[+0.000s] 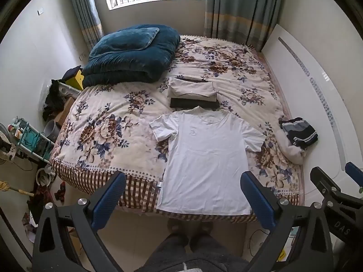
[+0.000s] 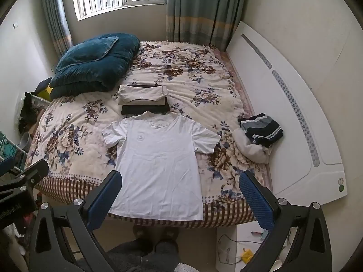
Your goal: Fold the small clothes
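A white T-shirt (image 1: 206, 158) lies spread flat, face up, at the near edge of the floral bed; it also shows in the right wrist view (image 2: 156, 165). Behind it sits a stack of folded clothes (image 1: 192, 91), beige on dark, which the right wrist view (image 2: 144, 98) also shows. A crumpled pile of unfolded clothes (image 1: 295, 139), dark striped over white, lies at the bed's right side, also in the right wrist view (image 2: 258, 136). My left gripper (image 1: 183, 195) is open and empty, held above the shirt's hem. My right gripper (image 2: 181, 195) is open and empty too, beside it.
A folded teal quilt with a pillow (image 1: 131, 54) sits at the bed's far left. A white headboard (image 2: 295, 113) runs along the right. Clutter and a rack (image 1: 29, 140) fill the floor on the left. The person's legs stand at the bed's foot.
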Demonstrator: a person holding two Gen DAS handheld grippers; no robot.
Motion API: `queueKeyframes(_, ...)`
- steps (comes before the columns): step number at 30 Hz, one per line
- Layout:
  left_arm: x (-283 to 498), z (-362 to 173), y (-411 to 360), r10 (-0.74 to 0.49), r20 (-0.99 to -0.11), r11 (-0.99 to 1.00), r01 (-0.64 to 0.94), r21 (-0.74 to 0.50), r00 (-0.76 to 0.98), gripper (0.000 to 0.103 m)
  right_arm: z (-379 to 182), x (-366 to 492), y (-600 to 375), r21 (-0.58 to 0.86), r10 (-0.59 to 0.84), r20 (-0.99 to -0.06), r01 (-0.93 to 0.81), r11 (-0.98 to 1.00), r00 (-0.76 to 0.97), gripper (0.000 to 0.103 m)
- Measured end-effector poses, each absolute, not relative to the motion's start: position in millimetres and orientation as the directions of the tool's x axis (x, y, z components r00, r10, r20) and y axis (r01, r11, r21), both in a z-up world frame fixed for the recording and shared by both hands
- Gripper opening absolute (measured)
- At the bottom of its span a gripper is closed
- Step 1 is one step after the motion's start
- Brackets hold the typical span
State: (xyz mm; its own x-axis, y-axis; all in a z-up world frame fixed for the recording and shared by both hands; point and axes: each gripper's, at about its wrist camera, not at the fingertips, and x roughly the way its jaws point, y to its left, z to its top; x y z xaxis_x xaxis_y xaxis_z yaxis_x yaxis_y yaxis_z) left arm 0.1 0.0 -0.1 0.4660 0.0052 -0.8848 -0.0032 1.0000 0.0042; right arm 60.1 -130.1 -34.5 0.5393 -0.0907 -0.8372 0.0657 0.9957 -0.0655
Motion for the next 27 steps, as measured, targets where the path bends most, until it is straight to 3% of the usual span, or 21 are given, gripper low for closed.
queueKeyframes(27, 10, 15, -13, 0.003, -0.874, 1.0, -0.002, 0.002, 0.486, 0.103, -20, 59, -128, -0.069, -0.095, -0.825, 0.067, 0.995, 0.557, 0.103)
